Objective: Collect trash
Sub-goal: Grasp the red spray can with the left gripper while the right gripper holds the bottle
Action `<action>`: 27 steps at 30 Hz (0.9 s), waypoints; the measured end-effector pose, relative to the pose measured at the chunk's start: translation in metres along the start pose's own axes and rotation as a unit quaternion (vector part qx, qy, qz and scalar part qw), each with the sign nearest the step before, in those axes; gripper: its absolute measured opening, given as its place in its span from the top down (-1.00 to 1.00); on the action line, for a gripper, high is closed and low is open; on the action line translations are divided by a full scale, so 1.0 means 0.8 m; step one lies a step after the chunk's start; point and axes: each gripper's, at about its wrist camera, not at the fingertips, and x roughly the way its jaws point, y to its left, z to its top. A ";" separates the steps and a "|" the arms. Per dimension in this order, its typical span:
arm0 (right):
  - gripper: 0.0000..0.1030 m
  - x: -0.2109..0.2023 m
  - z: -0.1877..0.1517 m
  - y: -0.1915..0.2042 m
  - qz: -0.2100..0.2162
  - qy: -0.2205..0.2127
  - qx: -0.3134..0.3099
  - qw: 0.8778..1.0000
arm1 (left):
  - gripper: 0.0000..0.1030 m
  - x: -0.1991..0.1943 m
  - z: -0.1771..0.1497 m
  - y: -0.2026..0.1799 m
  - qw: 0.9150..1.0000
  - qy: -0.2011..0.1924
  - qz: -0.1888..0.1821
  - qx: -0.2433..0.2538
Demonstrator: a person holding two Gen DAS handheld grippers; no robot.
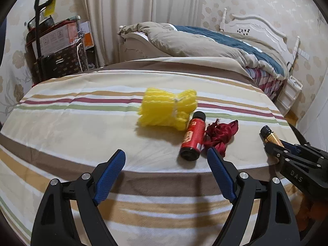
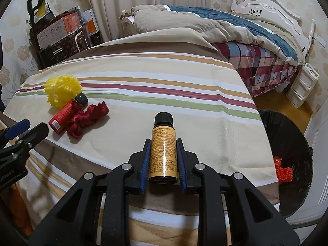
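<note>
One amber bottle (image 2: 163,143) w/ black cap is clamped betw. the right gripper (image 2: 163,160) pads, held above the striped cloth (image 2: 143,78), cap pointing away. Three items lie left of the bottle on the cloth: red can (image 1: 191,136), touching a yellow mesh bundle (image 1: 167,108) and a red fabric scrap (image 1: 220,134). Black-lined bin (image 2: 291,143) sits right of the bottle, off the cloth edge, orange stuff already inside. Left gripper (image 1: 166,171) jaws spread wide, empty, near the can. Step prob.: carry-to-bin. Next: swing bottle right over the bin, release.
</note>
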 end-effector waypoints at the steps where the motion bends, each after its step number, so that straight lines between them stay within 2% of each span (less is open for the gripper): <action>1: 0.55 0.000 0.000 -0.003 0.002 0.000 0.001 1.000 | -0.58 0.004 0.003 -0.004 1.000 0.002 0.005 0.004; 4: 0.55 0.000 0.000 -0.006 0.002 0.000 -0.004 1.000 | -0.56 0.013 0.008 -0.012 1.000 0.008 0.006 0.010; 6: 0.54 0.001 0.000 -0.005 0.003 0.001 -0.005 1.000 | -0.30 0.021 0.011 -0.015 1.000 0.016 0.002 0.013; 9: 0.54 0.002 0.001 -0.007 0.008 0.001 -0.002 1.000 | -0.04 0.034 0.013 -0.013 0.999 0.037 -0.006 0.006; 14: 0.54 0.002 0.001 -0.007 0.011 0.001 -0.001 1.000 | 0.06 0.040 0.015 -0.016 0.999 0.043 -0.007 0.009; 15: 0.54 0.002 0.001 -0.007 0.011 0.001 0.000 1.000 | 0.25 0.039 0.015 -0.018 0.999 0.042 -0.009 0.013; 20: 0.54 0.002 0.001 -0.007 0.012 0.000 0.000 1.000 | 0.34 0.036 0.013 -0.027 0.999 0.038 -0.016 0.033; 27: 0.54 0.002 0.001 -0.007 0.013 0.001 0.000 1.000 | 0.36 0.021 0.000 -0.021 0.999 0.037 -0.015 0.028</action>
